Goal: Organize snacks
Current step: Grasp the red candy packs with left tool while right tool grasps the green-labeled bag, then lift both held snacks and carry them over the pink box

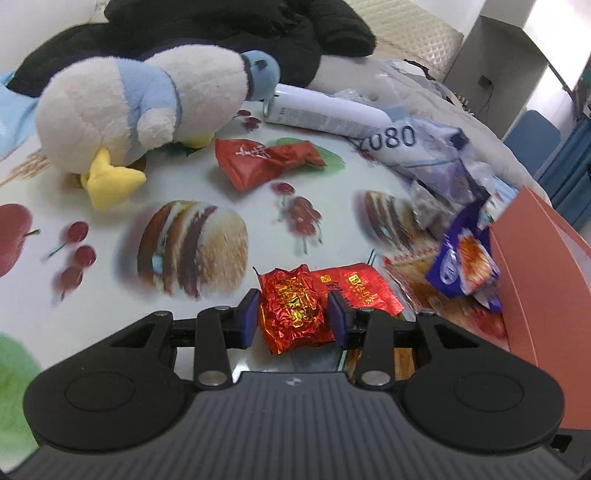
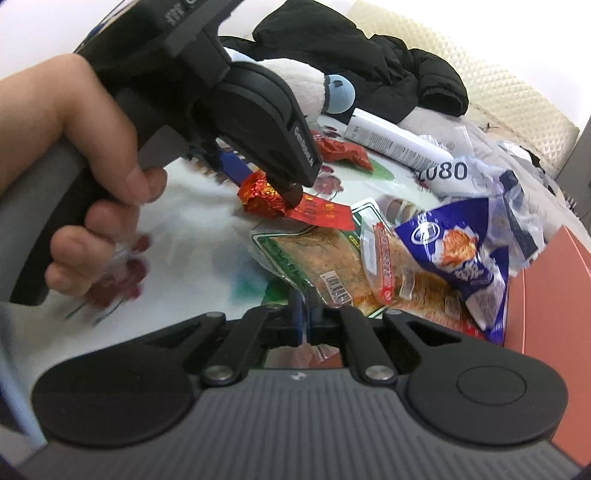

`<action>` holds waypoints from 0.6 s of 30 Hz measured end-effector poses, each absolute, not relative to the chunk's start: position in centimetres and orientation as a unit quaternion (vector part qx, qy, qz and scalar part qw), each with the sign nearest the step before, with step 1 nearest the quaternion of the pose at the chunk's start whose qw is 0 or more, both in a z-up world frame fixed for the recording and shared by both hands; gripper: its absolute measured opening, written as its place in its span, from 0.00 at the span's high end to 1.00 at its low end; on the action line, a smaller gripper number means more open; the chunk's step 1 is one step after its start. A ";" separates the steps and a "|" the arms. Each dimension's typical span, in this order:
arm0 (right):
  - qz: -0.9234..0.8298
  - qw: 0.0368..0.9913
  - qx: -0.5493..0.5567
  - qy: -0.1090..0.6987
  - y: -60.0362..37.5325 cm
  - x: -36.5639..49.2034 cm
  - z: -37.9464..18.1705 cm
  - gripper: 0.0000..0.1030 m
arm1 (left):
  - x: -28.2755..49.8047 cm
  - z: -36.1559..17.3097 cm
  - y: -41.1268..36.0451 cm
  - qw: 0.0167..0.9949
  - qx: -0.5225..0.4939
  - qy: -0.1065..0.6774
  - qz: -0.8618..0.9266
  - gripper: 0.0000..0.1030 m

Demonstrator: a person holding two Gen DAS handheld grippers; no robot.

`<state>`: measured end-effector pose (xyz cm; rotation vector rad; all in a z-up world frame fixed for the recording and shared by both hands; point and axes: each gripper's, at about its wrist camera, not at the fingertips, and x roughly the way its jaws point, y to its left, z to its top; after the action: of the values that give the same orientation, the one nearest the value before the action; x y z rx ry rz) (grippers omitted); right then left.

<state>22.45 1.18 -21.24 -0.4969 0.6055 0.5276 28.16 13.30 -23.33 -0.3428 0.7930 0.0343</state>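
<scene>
My left gripper (image 1: 293, 295) is shut on a crumpled red-and-gold foil snack (image 1: 291, 310), with a blue pad against each side. In the right wrist view the same gripper (image 2: 264, 188), held by a hand (image 2: 74, 147), lifts that foil snack (image 2: 258, 199) just over the table. A flat red sachet (image 1: 354, 291) lies right behind it. My right gripper (image 2: 306, 295) is shut, its blue pads pinching the near edge of a clear green-bordered packet (image 2: 314, 254). A blue-and-white snack bag (image 2: 458, 243) lies on that packet's right side, against an orange-red box (image 2: 546, 288).
A plush bird (image 1: 140, 107), a white tube (image 1: 325, 110) and a black jacket (image 1: 221, 26) sit at the back of the printed tablecloth (image 1: 332, 177). Another red wrapper (image 1: 258, 162) lies mid-table. A crumpled bag marked 2080 (image 1: 417, 147) and several wrappers are piled on the right.
</scene>
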 end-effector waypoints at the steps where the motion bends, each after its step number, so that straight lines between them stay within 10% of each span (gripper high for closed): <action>1: 0.258 0.889 -0.241 0.293 0.8 21.7 -21.1 0.96 | 27.4 -23.1 12.8 0.910 -0.162 0.382 0.014 0.57; 18: 0.288 0.863 -0.236 0.342 -7.0 12.2 -19.2 0.92 | 15.8 -23.8 10.3 0.898 -0.187 0.397 0.025 0.57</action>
<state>12.20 -6.98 -19.19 -0.4950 0.7163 0.6039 15.84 10.34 -23.79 -0.3880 0.8231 0.0509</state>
